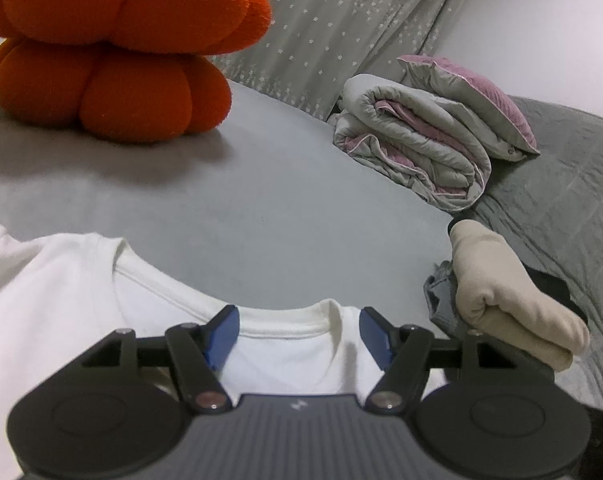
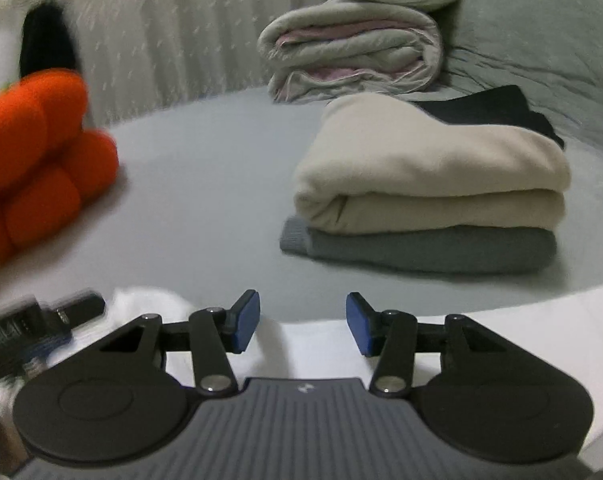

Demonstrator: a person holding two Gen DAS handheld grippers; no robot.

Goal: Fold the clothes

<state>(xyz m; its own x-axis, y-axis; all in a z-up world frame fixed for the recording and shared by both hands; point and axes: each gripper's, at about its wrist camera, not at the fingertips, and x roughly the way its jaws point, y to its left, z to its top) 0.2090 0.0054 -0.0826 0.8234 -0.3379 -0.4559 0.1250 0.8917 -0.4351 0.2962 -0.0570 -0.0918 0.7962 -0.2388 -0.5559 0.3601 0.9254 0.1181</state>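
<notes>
Left wrist view: the left hand-held gripper (image 1: 299, 332) hangs wide open right over the white T-shirt (image 1: 61, 300), its pads either side of the collar (image 1: 277, 330), gripping nothing. The shirt spreads off to the left along the bed's (image 1: 261, 184) near edge.

Right wrist view, blurred: the right hand-held gripper (image 2: 303, 322) is open too and empty, white cloth just beneath it, the folded stack (image 2: 425, 188) ahead and to the right.

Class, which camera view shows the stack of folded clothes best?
The right wrist view: the stack of folded clothes sits whole, every layer visible. The left wrist view shows only one end at its right edge.
</notes>
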